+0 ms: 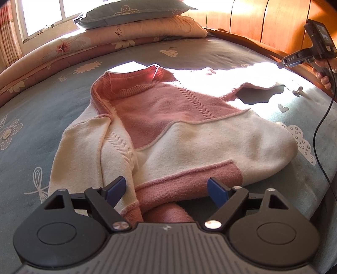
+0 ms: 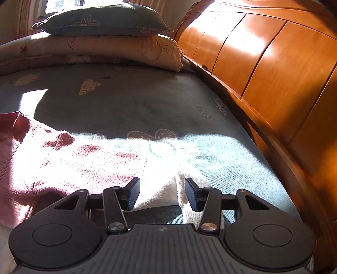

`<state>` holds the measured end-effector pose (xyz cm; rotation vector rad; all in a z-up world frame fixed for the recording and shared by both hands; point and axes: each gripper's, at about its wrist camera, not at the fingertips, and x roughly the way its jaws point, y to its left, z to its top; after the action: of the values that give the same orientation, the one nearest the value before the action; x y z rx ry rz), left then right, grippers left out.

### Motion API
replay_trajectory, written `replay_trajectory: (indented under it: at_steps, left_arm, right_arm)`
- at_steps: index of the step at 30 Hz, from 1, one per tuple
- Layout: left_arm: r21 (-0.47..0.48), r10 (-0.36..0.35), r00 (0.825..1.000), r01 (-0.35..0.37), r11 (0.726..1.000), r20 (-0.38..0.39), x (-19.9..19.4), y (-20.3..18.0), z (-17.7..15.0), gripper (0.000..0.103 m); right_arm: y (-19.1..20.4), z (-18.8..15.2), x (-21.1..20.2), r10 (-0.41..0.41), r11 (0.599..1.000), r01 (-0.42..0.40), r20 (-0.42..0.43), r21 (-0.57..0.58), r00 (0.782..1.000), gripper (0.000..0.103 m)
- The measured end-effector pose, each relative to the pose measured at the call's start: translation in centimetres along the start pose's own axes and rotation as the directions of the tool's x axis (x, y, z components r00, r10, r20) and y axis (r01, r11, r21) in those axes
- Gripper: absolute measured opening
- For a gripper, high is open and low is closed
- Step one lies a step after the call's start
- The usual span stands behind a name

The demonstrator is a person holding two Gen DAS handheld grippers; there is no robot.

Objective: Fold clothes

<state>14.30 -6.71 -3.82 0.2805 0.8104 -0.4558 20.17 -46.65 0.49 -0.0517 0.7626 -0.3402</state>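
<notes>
A pink and cream knit sweater [image 1: 168, 130] lies flat on the bed, neck towards the pillows. Its sleeve on the left of the left wrist view is folded in over the body. My left gripper [image 1: 166, 189] hovers open and wide over the pink hem [image 1: 189, 179], with no cloth pinched. The other sleeve runs right into bright sunlight. In the right wrist view my right gripper [image 2: 162, 189] stands open, and the cream end of that sleeve [image 2: 189, 175] lies on the sheet under the gap, untouched by the pads. The pink part of the sweater [image 2: 63, 160] spreads to the left.
The bed has a grey-blue printed sheet [image 1: 31, 101]. Stacked pillows [image 1: 134, 12] and a folded quilt [image 1: 63, 48] sit at the far end. A wooden headboard [image 2: 263, 63] runs along the right. A person's hand [image 1: 323, 73] and a black cable [image 1: 322, 126] are at the right edge.
</notes>
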Motion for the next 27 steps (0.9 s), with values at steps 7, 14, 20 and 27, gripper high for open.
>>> replay_trajectory:
  at_steps: [7,14,20,27]
  left_arm:
    - [-0.013,-0.027,1.0,0.027,1.0,0.009,-0.8,-0.5,-0.7,0.085]
    - [-0.049,-0.057,0.998,0.059,0.997,0.036,-2.3,-0.6,-2.2,0.085]
    - [-0.053,-0.039,0.997,0.043,0.998,0.071,-3.2,-0.5,-3.9,0.085]
    - [-0.147,0.003,0.995,0.012,0.989,0.101,-4.6,2.8,-4.5,0.085]
  right_arm:
    - [4.6,-2.5,-3.1,0.174,0.98,-0.178,-0.048,-0.091,0.984,0.062]
    - [10.5,-7.0,-7.8,0.358,0.905,-0.373,-0.103,-0.207,0.928,0.064]
    - [13.5,-11.7,-12.1,0.455,0.859,-0.453,-0.051,-0.239,0.889,0.066]
    - [15.4,-16.5,-14.2,0.567,0.817,-0.568,-0.039,-0.097,0.823,0.068]
